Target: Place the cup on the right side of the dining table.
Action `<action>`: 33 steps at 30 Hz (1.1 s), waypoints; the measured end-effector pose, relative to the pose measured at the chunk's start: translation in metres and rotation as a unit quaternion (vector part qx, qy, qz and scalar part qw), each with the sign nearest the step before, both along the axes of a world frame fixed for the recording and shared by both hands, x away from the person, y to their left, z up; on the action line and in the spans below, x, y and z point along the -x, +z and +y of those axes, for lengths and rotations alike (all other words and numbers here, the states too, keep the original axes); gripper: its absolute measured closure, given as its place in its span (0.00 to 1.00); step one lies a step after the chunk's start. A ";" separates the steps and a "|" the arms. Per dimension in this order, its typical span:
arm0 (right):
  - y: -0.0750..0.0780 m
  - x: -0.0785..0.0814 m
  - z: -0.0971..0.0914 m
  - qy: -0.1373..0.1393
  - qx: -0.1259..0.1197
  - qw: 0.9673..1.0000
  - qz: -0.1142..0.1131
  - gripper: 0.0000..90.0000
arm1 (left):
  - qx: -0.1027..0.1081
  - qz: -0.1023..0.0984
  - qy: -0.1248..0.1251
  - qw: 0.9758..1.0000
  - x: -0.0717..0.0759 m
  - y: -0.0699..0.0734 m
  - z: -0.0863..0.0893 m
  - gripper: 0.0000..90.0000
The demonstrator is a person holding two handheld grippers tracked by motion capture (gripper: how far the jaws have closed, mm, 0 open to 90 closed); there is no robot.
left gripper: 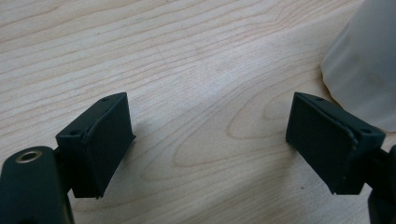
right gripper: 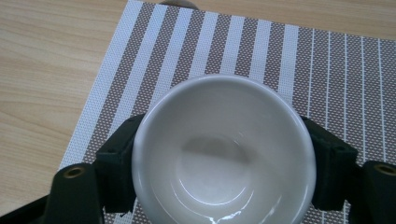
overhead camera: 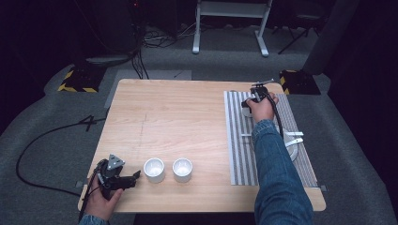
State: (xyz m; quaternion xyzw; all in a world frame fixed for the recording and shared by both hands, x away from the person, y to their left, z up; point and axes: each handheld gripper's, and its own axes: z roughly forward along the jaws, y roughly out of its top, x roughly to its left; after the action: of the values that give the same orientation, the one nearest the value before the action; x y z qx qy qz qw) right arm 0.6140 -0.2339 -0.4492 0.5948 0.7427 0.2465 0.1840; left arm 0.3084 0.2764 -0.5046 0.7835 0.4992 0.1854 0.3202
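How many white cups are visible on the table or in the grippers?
3. Two white cups stand side by side on the bare wood near the front edge, left cup and right cup. A third cup sits between the right gripper's jaws over the striped mat.

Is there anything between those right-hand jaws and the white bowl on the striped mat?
No. The right gripper already has its jaws on either side of the white bowl, right against its wall, above the striped mat. Nothing sits between them, and the bowl looks empty.
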 end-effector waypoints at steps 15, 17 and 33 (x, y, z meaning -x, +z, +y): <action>0.014 0.008 -0.001 0.010 0.002 1.000 -0.023 0.30 | 0.001 0.000 0.001 1.000 0.000 0.000 0.000 0.16; 0.017 0.010 -0.002 0.009 0.001 1.000 -0.028 0.30 | 0.001 0.000 0.000 1.000 0.000 0.000 0.000 0.16; 0.046 0.036 -0.001 0.022 0.006 0.998 -0.053 0.27 | 0.001 -0.001 0.003 1.000 0.000 0.000 0.000 0.16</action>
State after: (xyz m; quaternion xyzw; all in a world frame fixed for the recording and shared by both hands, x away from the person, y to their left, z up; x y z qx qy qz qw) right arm 0.5780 -0.2349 -0.4029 0.5631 0.7465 0.2769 0.2213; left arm 0.3080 0.2760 -0.5047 0.7819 0.5011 0.1864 0.3206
